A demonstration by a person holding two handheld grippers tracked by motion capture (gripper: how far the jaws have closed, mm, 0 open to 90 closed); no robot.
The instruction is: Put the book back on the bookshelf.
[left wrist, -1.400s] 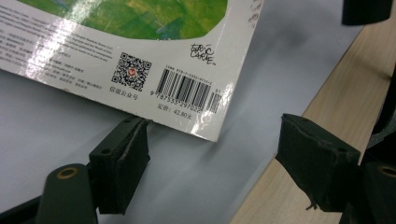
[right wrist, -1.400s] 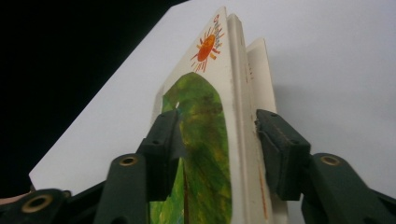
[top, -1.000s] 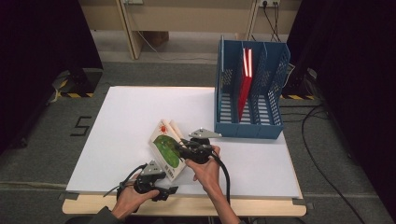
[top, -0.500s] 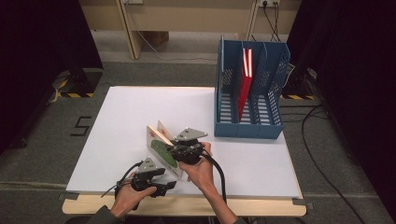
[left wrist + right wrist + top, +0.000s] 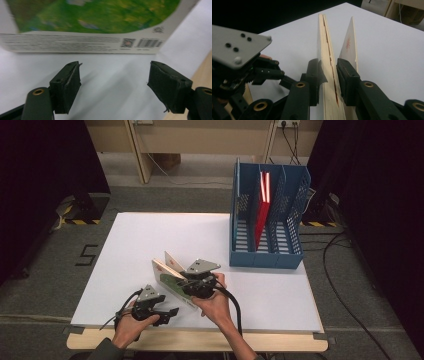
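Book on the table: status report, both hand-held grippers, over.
Right hand-held gripper shut on book, page block clamped, front cover splayed. Left hand-held gripper open, nothing between its jaws, just short of the book. Blue rack beyond, one red book inside; path clear.

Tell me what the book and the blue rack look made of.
Book: paper pages with a glossy printed card cover; the right tool pinches its cream page block, and the cover catches light. Rack: probably moulded plastic, matte blue, with perforated walls.
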